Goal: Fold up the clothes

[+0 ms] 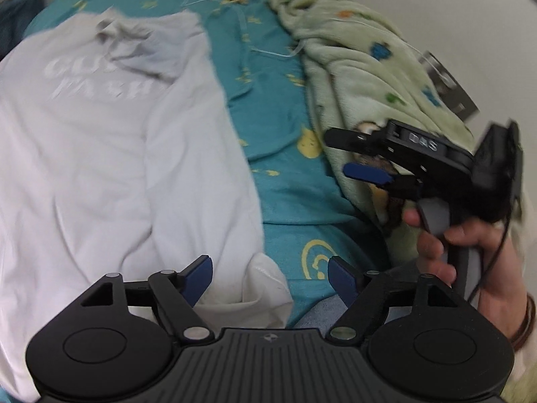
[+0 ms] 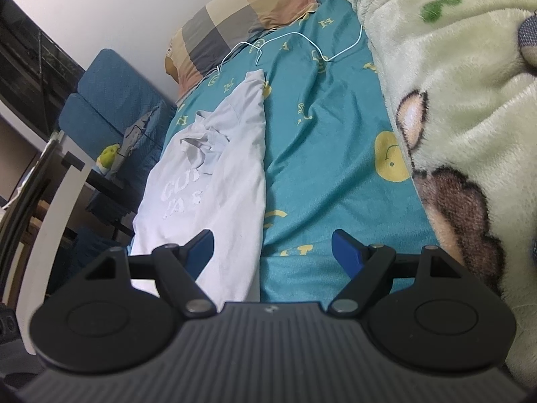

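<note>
A white T-shirt (image 1: 110,154) with pale lettering lies spread on the teal bed sheet (image 1: 285,181); its neck area is bunched. It also shows in the right wrist view (image 2: 214,181), folded lengthwise with one sleeve pointing to the pillow. My left gripper (image 1: 270,270) is open and empty, just above the shirt's near corner. My right gripper (image 2: 272,247) is open and empty, over the sheet beside the shirt's right edge. The right gripper also shows in the left wrist view (image 1: 349,154), held in a hand at the right, with a gap between its fingers.
A pale green fleece blanket (image 2: 453,84) is heaped along the right side of the bed. A checked pillow (image 2: 241,13) and a white cable (image 2: 302,40) lie at the head. A blue chair (image 2: 110,100) and a white frame (image 2: 50,221) stand left of the bed.
</note>
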`<state>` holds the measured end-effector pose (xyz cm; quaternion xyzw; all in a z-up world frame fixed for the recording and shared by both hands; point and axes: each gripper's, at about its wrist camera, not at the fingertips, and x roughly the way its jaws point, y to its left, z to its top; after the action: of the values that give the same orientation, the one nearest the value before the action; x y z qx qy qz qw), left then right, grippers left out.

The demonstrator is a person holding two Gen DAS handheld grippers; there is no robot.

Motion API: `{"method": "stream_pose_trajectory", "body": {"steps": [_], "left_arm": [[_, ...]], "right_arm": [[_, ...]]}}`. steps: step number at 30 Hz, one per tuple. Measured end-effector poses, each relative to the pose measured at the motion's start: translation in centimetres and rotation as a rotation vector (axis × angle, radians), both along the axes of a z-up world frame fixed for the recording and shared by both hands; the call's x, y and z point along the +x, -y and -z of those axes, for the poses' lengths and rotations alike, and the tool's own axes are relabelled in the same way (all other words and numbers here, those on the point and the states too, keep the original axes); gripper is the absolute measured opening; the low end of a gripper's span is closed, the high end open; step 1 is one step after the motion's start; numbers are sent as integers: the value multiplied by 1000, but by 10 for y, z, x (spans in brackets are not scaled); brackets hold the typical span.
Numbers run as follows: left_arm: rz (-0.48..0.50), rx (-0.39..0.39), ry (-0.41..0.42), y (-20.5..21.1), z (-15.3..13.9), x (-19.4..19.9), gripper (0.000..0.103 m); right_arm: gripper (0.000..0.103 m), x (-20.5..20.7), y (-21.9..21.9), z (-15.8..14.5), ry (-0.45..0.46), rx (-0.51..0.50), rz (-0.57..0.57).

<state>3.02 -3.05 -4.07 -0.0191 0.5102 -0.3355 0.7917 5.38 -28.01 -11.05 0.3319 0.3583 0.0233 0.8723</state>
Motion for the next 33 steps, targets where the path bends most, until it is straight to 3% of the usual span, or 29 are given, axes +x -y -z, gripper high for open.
{"method": "stream_pose_trajectory", "body": {"steps": [8,10,11,12,14,17,21,24,26,28,30,33], "left_arm": [[229,124,102,32,25,-14,78],[261,161,121,37,33,-16,68],[275,167,126,38,35,-16,55],[289,166,131,39,37,-17,34],[318,163,141,39,37,-19,7],[391,131,163,34,28,-27,4],[458,198,65,25,36,-33,5],[401,307,-42,18,63,-27,6],[340,306,-87,9,71,-19,10],[263,246,-126,-2,66,-10,24],[188,187,-130,-17,53,-3,55],[49,107,-102,-47,31,12,74]], "right_arm": [[79,3,-2,3,-11,7,-16],[79,4,-3,4,-15,7,-23],[79,5,-4,4,-18,6,-26],[79,5,-5,5,-20,5,-29],[79,6,-6,6,-25,2,-36],[79,6,-9,6,-26,-8,-49],[79,9,-12,7,-29,-6,-73],[79,14,-18,12,-48,-10,-107],[79,16,-25,15,-68,-31,-135],[79,18,-31,18,-85,-54,-162],[79,16,-36,15,-76,-86,-177],[79,11,-40,9,-58,-113,-188]]}}
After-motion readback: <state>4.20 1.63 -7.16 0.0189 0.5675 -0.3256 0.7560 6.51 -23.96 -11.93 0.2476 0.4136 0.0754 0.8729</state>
